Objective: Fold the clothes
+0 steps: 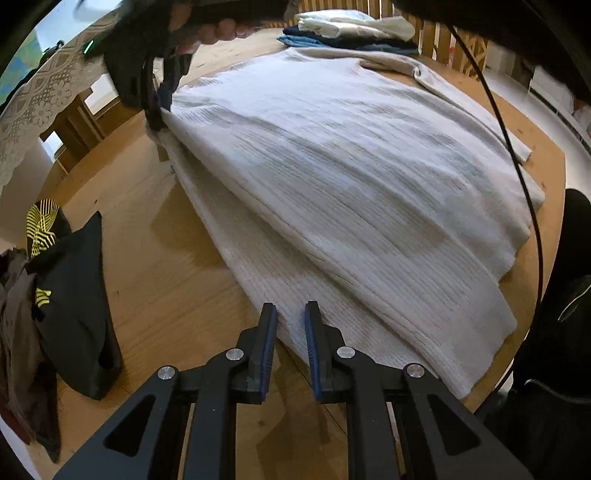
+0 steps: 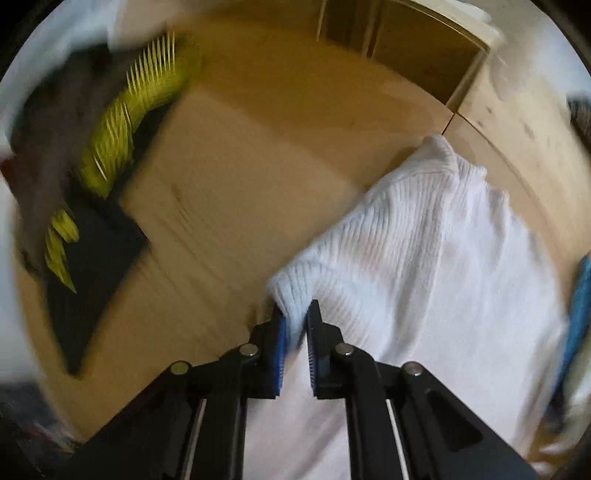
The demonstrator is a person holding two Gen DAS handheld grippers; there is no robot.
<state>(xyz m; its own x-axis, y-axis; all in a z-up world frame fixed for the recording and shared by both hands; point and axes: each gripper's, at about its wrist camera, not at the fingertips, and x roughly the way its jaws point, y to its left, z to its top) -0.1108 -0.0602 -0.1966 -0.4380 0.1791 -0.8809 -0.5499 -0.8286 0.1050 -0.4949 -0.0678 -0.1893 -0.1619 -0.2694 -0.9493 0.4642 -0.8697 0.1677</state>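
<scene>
Right gripper (image 2: 294,314) jaws clamp sweater (image 2: 424,258) edge; left gripper (image 1: 291,314) jaws nearly closed at its hem, grip unclear. Bare counter (image 1: 155,258) left. Left view alone shows folded stack (image 1: 351,33).

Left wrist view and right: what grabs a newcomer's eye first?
The big white ribbed sweater spread across the wooden table. The right gripper pinches its edge. A black garment with a yellow print lies crumpled at the table's left side.

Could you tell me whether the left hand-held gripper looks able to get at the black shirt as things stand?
Probably yes: the black shirt lies uncovered on the table beside the left hand-held gripper, though it would first have to let go of the sweater.
</scene>
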